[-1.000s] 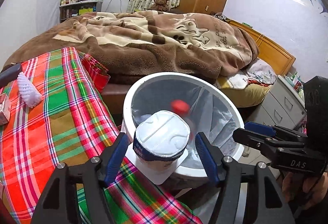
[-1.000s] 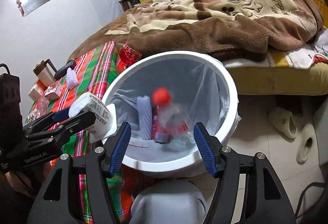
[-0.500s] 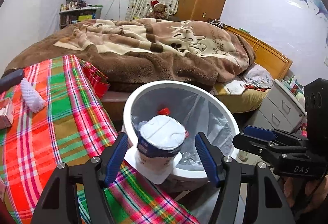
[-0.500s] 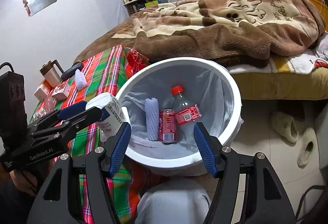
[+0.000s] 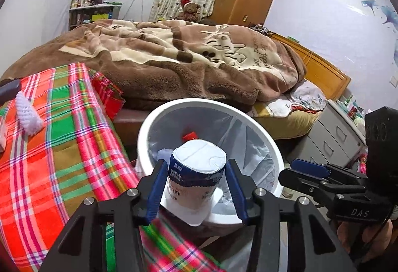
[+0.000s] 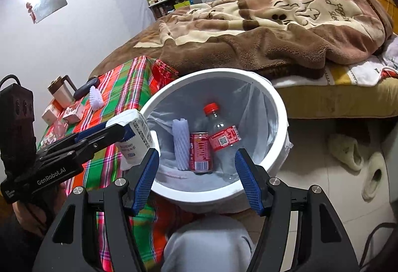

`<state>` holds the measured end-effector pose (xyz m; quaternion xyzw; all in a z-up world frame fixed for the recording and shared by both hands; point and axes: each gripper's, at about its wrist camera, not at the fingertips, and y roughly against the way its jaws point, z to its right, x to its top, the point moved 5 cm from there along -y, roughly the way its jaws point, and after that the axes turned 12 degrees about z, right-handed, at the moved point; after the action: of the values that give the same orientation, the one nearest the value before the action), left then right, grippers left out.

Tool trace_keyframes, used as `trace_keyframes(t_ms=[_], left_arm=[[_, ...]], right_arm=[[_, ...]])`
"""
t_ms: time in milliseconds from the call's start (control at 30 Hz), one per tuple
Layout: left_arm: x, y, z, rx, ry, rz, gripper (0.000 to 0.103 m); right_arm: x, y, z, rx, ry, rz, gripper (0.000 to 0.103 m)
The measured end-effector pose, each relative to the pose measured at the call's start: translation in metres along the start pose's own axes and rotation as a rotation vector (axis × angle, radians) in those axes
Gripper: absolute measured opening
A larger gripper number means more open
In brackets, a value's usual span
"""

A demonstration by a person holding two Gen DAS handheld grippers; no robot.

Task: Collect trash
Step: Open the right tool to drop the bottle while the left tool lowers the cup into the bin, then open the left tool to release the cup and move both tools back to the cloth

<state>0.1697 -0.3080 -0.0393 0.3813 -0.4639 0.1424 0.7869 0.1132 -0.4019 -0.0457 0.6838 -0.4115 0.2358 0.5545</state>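
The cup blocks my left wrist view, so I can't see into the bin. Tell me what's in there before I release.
Observer: The white bin holds a red can, standing between a white foam sleeve and a red-capped bottle.
Operator: Report where my cup sits against the rim.
Observer: The white cup, in the left gripper's fingers, appears over the rim on the table side, not over the middle of the opening.
Operator: Give me the right gripper.
Observer: The right gripper is open and empty, above the bin's near rim.
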Motion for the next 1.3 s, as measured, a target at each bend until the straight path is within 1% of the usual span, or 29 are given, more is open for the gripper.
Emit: trace_keyframes(t_ms=[200, 267, 500, 633, 800, 900, 1033, 1133, 1300], left_arm=[[0.0, -0.002, 0.005, 0.006, -0.02, -0.007, 0.05], [0.001, 0.001, 0.005, 0.006, -0.016, -0.001, 0.057], [0.006, 0.018, -0.005, 0.028, 0.001, 0.022, 0.058], [0.001, 0.032, -0.015, 0.06, 0.015, 0.02, 0.058], [-0.012, 0.055, -0.034, 0.107, 0.046, 0.014, 0.058], [-0.018, 0.07, -0.044, 0.152, 0.055, 0.016, 0.058], [-0.028, 0.09, -0.061, 0.202, 0.085, 0.007, 0.058], [-0.036, 0.102, -0.072, 0.242, 0.083, 0.001, 0.058], [-0.046, 0.128, -0.089, 0.297, 0.109, 0.022, 0.057]], right_arm=[[0.002, 0.0, 0.003, -0.001, -0.01, 0.008, 0.065], [0.002, 0.0, 0.002, 0.003, -0.012, 0.012, 0.065], [0.005, 0.004, -0.005, 0.021, 0.0, 0.027, 0.065], [0.007, 0.009, -0.013, 0.034, 0.025, 0.046, 0.065], [0.005, 0.01, -0.031, 0.081, 0.054, 0.05, 0.065], [0.002, 0.01, -0.042, 0.104, 0.068, 0.049, 0.065], [-0.005, 0.007, -0.057, 0.13, 0.07, 0.033, 0.065], [-0.011, 0.005, -0.07, 0.171, 0.073, 0.016, 0.065], [-0.019, 0.005, -0.093, 0.21, 0.112, 0.001, 0.065]])
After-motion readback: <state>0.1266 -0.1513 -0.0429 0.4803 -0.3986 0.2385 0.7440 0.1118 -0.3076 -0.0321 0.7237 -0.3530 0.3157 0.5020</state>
